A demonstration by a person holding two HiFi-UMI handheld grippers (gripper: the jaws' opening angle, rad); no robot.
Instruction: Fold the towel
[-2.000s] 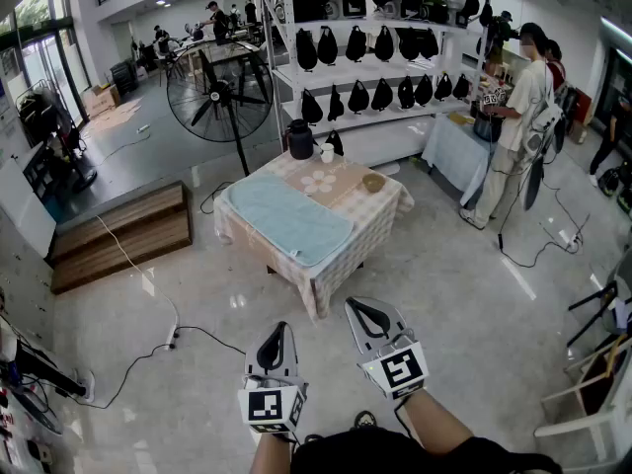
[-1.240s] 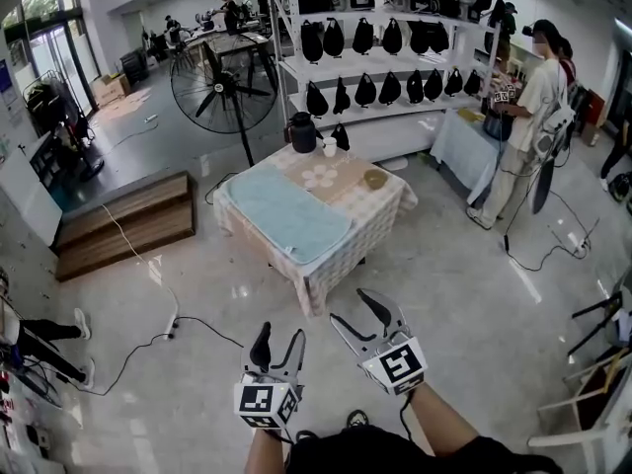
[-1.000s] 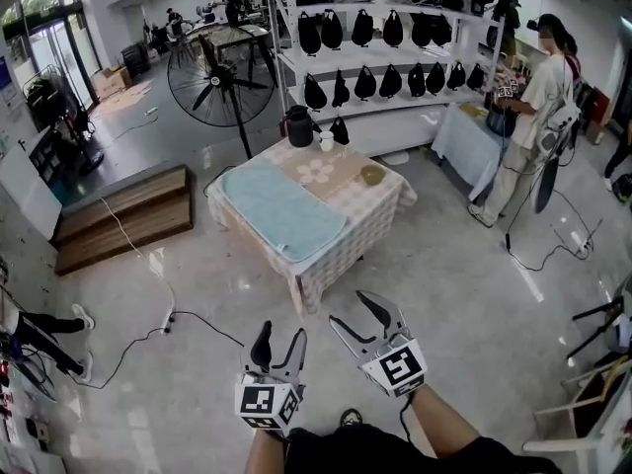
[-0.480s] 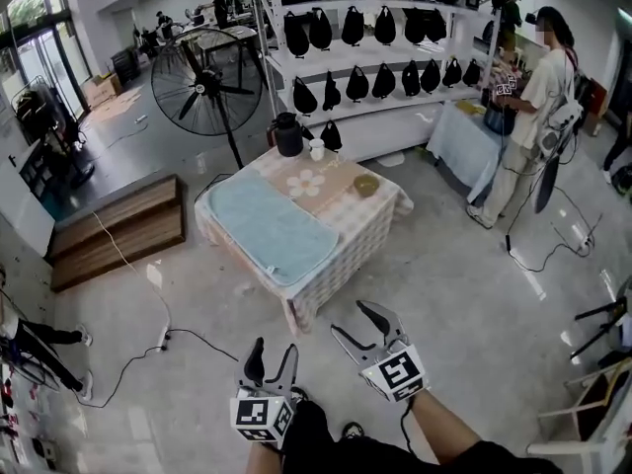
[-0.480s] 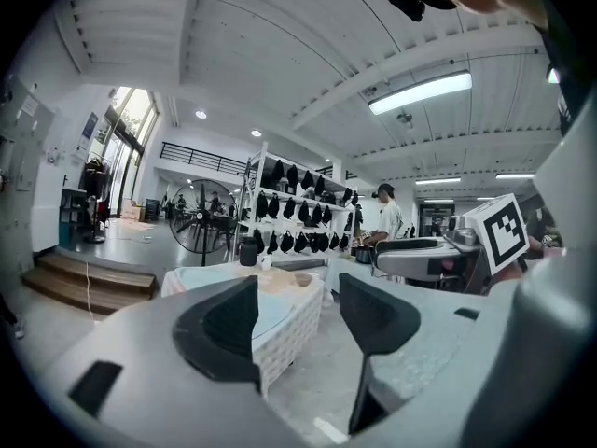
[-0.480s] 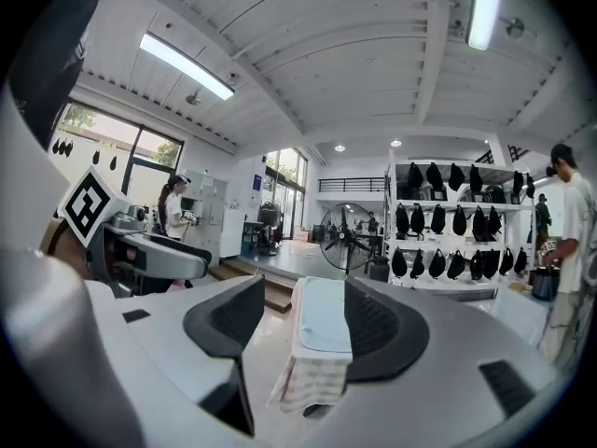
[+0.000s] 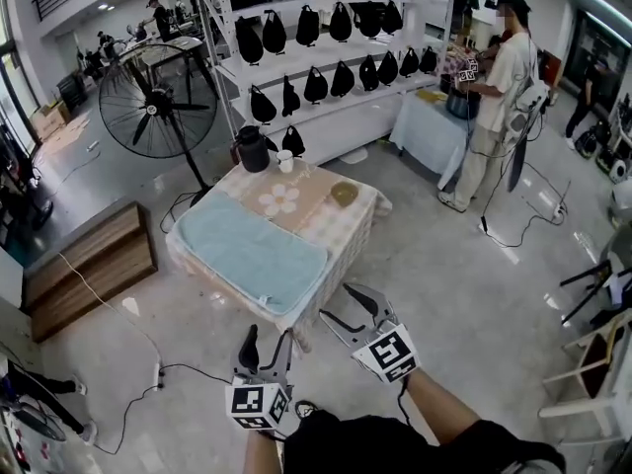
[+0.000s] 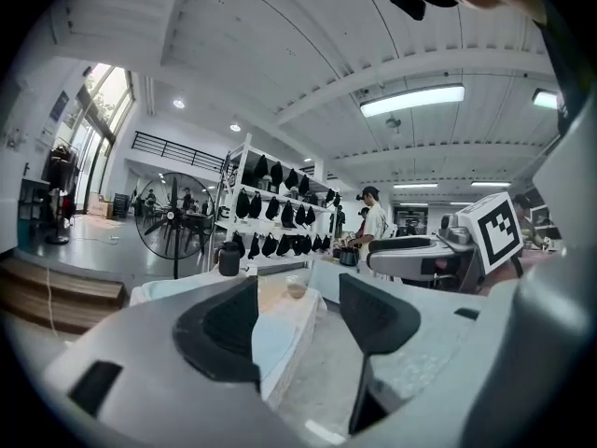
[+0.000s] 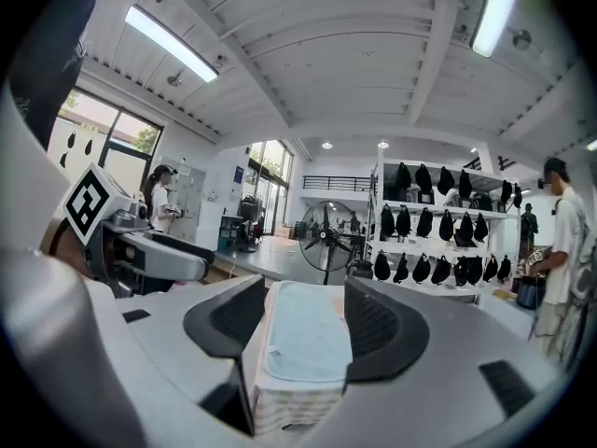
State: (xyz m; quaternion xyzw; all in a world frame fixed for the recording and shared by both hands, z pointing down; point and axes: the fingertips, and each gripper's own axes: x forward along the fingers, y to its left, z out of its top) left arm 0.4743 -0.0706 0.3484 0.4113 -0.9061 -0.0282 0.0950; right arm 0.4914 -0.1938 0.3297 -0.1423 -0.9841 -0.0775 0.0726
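A light blue towel (image 7: 249, 251) lies spread flat on a low table with a checked cloth (image 7: 326, 227); the right gripper view shows the towel (image 9: 305, 342) straight ahead between its jaws, at a distance. My left gripper (image 7: 265, 342) is open and empty, held over the floor just short of the table's near corner. My right gripper (image 7: 341, 309) is open too, empty, beside that corner. In the left gripper view the table (image 8: 289, 320) shows beyond the jaws, with the right gripper (image 8: 424, 255) to the right.
A black kettle (image 7: 251, 149), a white cup (image 7: 286, 160) and a small bowl (image 7: 344, 194) stand at the table's far end. A floor fan (image 7: 150, 100) and shelves of black bags (image 7: 316, 57) stand behind. A person (image 7: 497, 97) is at the right; cables (image 7: 178, 368) cross the floor.
I have walked closer to the table, which now sits nearer and more to the left in view. Both grippers went from shut to open about a second ago.
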